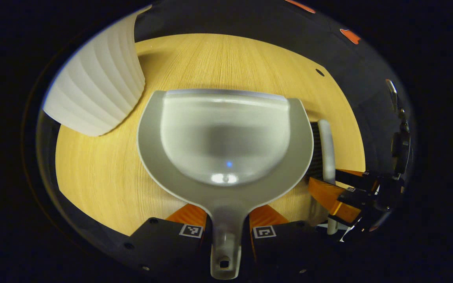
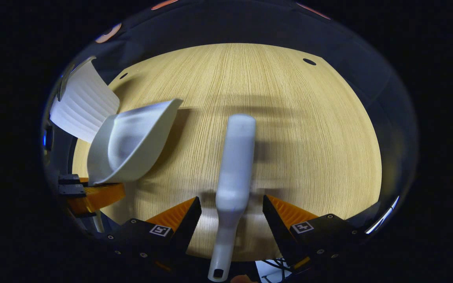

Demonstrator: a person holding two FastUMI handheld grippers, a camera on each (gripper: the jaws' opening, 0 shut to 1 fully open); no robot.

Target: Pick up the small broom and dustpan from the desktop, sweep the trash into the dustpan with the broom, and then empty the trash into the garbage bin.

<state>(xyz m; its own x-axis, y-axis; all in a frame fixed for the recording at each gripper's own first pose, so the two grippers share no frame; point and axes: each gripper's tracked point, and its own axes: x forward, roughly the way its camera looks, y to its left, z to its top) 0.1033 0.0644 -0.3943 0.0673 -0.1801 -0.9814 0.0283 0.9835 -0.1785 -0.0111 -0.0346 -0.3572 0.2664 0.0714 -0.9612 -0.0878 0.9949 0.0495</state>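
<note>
In the left gripper view, the left gripper sits at the bottom centre, its two fingers closed against either side of the handle of one dustpan. The pan spreads up from that grip to fill the middle of the frame, its scoop facing the camera and its straight lip toward the top. No trash can be made out in the scoop; there is a bright glare spot near its bottom.

At the lower right of the same view is the right gripper, with one broom standing up between its fingers just beside the dustpan's right edge, dark bristles on the side nearest the pan. One ribbed white bin fills the upper left, tilted in the frame, near the pan's upper left corner but apart from it. One desk, pale wood, lies behind everything.

In the right gripper view, the right gripper is at the bottom centre with its fingers spread wide. The broom rises between them up the middle of the frame, with a gap on each side of its handle, so neither finger visibly presses on it. At the middle left is the dustpan, seen side on, with the left gripper beneath it at the lower left. The bin is at the upper left, behind the pan. The desk takes up the rest.
</note>
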